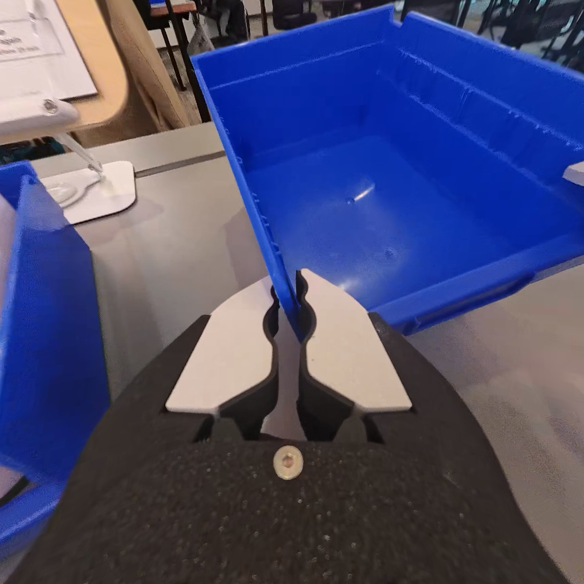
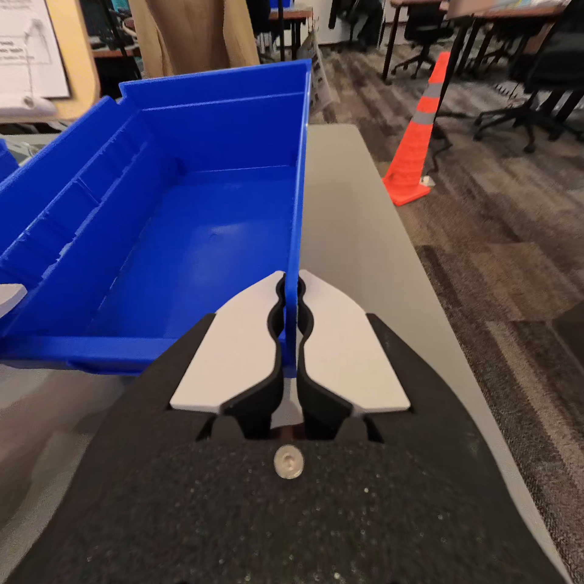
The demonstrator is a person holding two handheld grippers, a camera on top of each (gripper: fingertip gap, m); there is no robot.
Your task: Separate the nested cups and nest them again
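The bin is held above the counter, its side walls pinched by the nearly closed left claw and right claw; separation appears done, and re-nesting into the second bin calls for alignment.

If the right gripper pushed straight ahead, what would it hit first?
The right gripper is already shut on the blue bin's side wall, so it would just shove the bin; beyond looks like grey table, though depth is unclear.
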